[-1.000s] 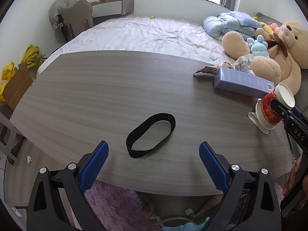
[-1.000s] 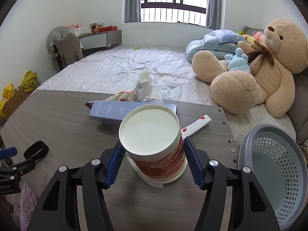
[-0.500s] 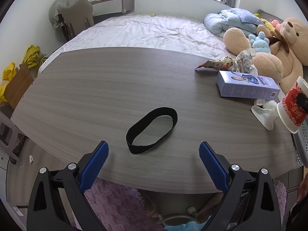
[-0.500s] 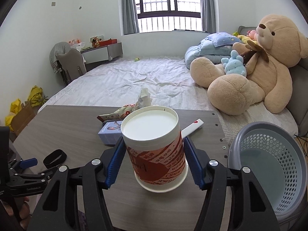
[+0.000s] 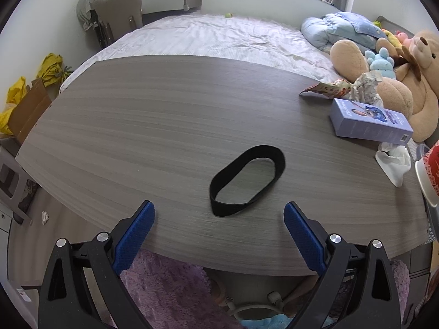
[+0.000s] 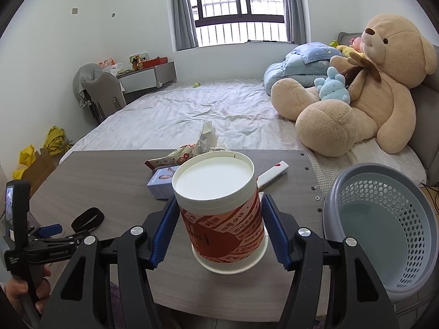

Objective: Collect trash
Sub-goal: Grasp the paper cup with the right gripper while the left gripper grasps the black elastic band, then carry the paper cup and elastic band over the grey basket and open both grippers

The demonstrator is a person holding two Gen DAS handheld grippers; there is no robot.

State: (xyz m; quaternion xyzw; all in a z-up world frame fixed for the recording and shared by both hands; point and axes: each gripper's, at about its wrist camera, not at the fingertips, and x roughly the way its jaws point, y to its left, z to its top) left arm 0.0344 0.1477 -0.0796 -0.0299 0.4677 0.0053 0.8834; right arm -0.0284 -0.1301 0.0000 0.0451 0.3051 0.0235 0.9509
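Note:
My right gripper (image 6: 219, 229) is shut on a red-and-white paper cup (image 6: 219, 208), held tilted above the table's right end, left of the grey perforated basket (image 6: 384, 219). The cup's edge shows in the left wrist view (image 5: 429, 170). My left gripper (image 5: 219, 227) is open and empty at the table's near edge, just short of a black elastic band (image 5: 247, 178). On the table lie a purple box (image 5: 367, 123), a crumpled white tissue (image 5: 393, 161), a snack wrapper (image 5: 326, 87) and crumpled paper (image 5: 367, 86).
The grey wooden table (image 5: 151, 126) stands against a bed (image 6: 192, 115) with a big teddy bear (image 6: 370, 87) and a blue pillow. A white-and-red stick wrapper (image 6: 273, 174) lies near the table's far right corner. A chair (image 5: 118, 19) and yellow bags (image 5: 16, 96) are at left.
My right gripper has lifted the cup off the table and carried it up and toward the basket. The white tissue under the cup stayed on the table. My left gripper has barely moved.

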